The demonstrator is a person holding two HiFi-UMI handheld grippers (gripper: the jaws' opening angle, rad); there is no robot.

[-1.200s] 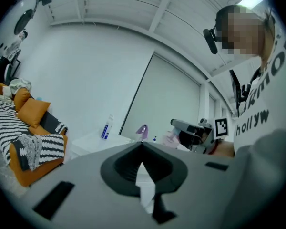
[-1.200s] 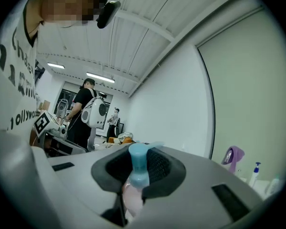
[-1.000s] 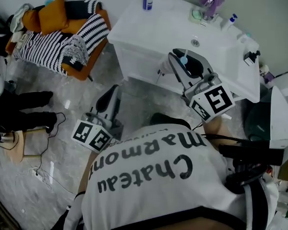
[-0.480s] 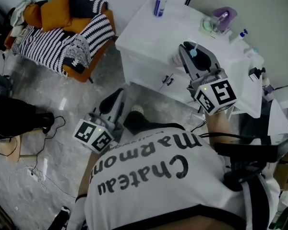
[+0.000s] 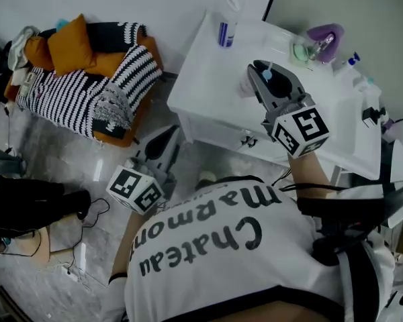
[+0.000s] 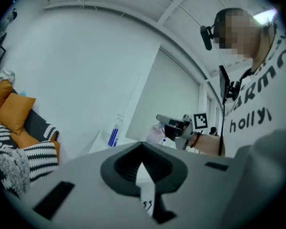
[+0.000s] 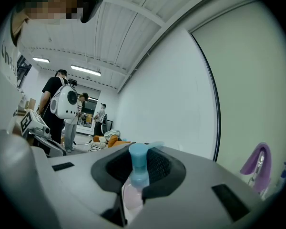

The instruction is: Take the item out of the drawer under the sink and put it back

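Okay, shuffling closer to the table [image 5: 208,79] than a second back, judging by the way the whole head view has swung round. Bringing both tongs along. Carrying the right tongs [image 5: 260,72] so they're now showing over the white top, and moving the left tongs [image 5: 169,136] down low, now just beside the cabinet [image 5: 211,127] instead of well clear of it.

Reading that as heading into the put-back half: already having the item out, now walking it back to where it lives. Probably needing the drawer [image 5: 245,139] pulled open first. Looking shut from up here, but not betting on it from this angle.

Still clamping the bottle [image 7: 137,166] in the right tongs, squeezing the pale pink body between the pads and leaving the blue pump head poking up past them, roughly upright. Hanging it in the air above the table, not touching anything, and higher than the drawer front.

Keeping the left tongs clenched on nothing, with only a sliver of white cabinet peeking through behind the tips. Likely saving them for the drawer handle, but only guessing there.
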